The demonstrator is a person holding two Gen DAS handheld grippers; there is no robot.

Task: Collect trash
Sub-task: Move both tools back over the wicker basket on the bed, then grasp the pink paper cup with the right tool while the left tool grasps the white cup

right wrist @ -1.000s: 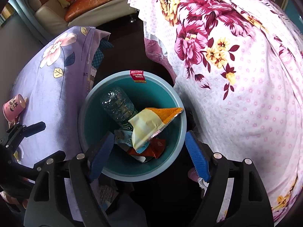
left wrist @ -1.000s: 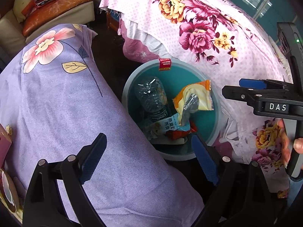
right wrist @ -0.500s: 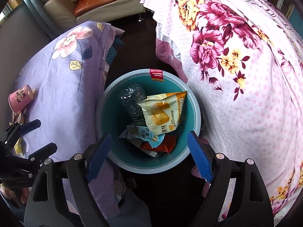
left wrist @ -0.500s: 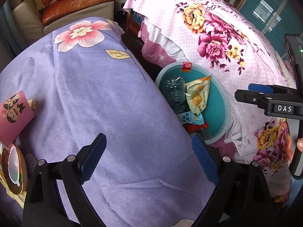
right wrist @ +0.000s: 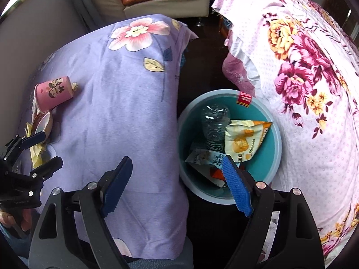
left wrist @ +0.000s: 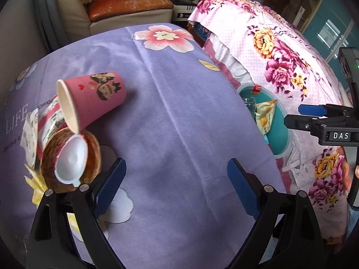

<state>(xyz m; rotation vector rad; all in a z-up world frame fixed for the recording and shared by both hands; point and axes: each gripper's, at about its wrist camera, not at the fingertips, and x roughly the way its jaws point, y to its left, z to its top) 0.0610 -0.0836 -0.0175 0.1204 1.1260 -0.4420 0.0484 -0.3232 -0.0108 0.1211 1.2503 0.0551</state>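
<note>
A teal trash bin [right wrist: 277, 152] stands on the floor between two cloth-covered surfaces; it holds a clear plastic bottle [right wrist: 214, 123], a yellow snack bag [right wrist: 243, 143] and other wrappers. On the purple cloth lie a tipped pink paper cup [left wrist: 94, 97], a brown shell bowl with a white plastic spoon [left wrist: 71, 159] and a red-white wrapper [left wrist: 48, 121]. My left gripper [left wrist: 176, 187] is open and empty over the cloth, right of the cup. My right gripper [right wrist: 177, 183] is open and empty above the bin's near left rim. The bin also shows in the left wrist view [left wrist: 280, 134].
A purple flowered cloth [left wrist: 179, 112] covers the left surface. A pink flowered bedspread [right wrist: 314, 89] covers the bed on the right. A beige sofa with an orange cushion [left wrist: 128, 6] stands at the back. Dark floor runs between cloth and bed.
My left gripper has swung left from over the bin to over the purple cloth, bringing the cup and bowl into view. My right gripper has pulled back and left from the bin.
</note>
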